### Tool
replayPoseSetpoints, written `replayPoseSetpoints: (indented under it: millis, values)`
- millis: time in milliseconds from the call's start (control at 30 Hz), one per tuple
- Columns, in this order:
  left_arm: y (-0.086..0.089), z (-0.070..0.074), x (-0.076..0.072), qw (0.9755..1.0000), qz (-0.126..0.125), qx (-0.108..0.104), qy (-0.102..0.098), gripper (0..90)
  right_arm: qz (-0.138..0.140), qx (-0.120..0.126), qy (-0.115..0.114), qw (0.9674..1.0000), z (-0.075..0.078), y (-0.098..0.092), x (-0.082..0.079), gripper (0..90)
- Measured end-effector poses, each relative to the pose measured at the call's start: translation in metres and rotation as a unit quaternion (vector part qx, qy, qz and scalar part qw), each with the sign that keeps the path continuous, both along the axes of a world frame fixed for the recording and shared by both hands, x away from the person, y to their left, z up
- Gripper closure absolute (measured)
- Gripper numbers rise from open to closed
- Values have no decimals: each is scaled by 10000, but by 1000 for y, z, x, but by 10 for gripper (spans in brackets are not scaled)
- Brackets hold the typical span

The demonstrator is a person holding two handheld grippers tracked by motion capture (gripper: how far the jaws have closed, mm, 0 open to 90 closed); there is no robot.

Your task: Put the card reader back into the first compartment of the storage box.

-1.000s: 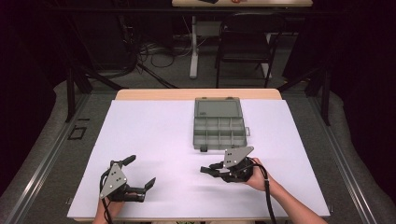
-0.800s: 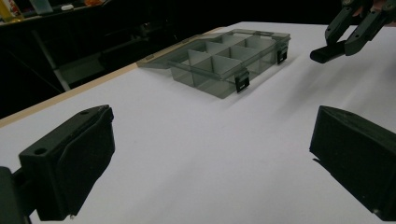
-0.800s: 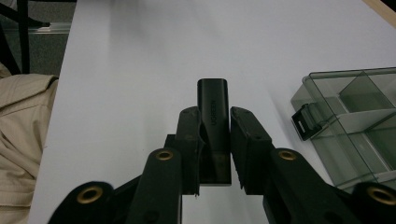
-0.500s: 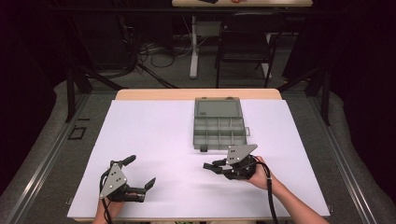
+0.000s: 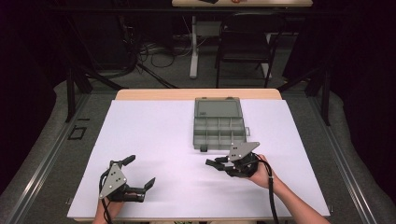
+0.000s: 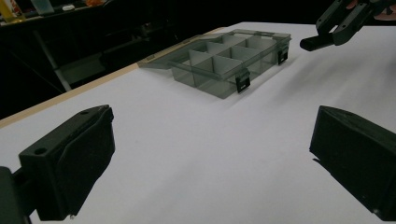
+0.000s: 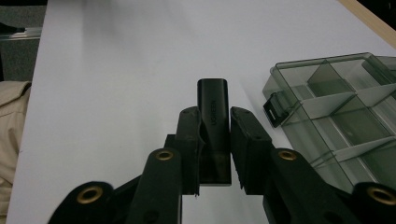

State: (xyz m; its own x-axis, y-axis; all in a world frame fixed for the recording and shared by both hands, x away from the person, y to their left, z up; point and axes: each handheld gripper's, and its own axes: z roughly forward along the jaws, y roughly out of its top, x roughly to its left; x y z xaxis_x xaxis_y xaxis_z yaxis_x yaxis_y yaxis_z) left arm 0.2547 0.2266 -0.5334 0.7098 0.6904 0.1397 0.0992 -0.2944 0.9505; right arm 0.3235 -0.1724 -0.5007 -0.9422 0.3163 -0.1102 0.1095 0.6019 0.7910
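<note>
**Right claw clamped on a small black block beside the open organiser box**

From the high view I see the white-covered worktop [image 5: 163, 140] with a smoky grey transparent plastic compartment box [image 5: 218, 128] lying toward its far middle, lid folded back flat. My right claw [image 5: 215, 164] sits just in front of the box's near edge, apart from it, pointing left; the hand behind it [image 5: 259, 171] and the grey plate on top cover most of what it holds, so from here I cannot make out the object. My left claw [image 5: 139, 173] rests near the front left of the worktop, well apart from the box, its jaws spread wide with nothing between them.

In the left gripper view the two black jaws stand far apart at the bottom corners, released, with bare white worktop [image 6: 210, 154] between them. The compartment box [image 6: 224, 63] lies beyond, its dividers and two dark latches showing; its compartments look empty, though the tinted walls make that hard to confirm. The right claw [image 6: 322, 39] enters at the upper right, cut off by the frame.

In the right gripper view the jaws are clenched on a small black rectangular plastic block [image 7: 214, 126] that stands out past the fingertips; raised lettering on it is too small to read. The box [image 7: 341, 112] lies to the right, cut off by the edge. A beige sleeve [image 7: 11, 140] shows at the left.
</note>
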Motion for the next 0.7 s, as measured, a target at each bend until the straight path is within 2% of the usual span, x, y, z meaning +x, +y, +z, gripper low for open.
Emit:
replayPoseSetpoints:
  millis: [700]
  values:
    - [-2,0,1,10000,-19,14,3,1,-344,22,-21,9994,5,-8,7,738]
